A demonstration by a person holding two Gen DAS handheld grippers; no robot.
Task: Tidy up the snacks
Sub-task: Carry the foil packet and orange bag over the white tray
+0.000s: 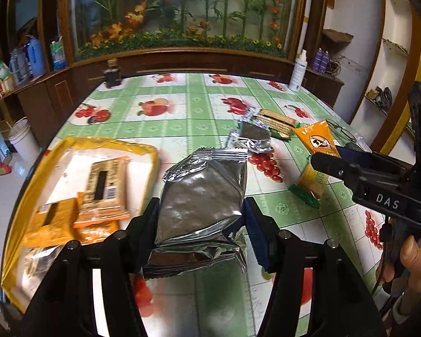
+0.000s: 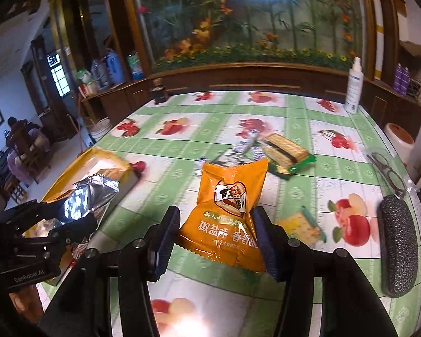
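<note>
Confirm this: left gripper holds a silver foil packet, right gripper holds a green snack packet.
Wrong colour. The right gripper holds an orange snack packet, as the right wrist view shows. The left gripper does hold the silver foil packet.

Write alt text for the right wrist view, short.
The right gripper holds an orange snack packet between its fingers above a fruit-print tablecloth. At left, the left gripper holds a silver foil packet near a yellow tray; cracker packs and a glasses case lie beyond.
</note>
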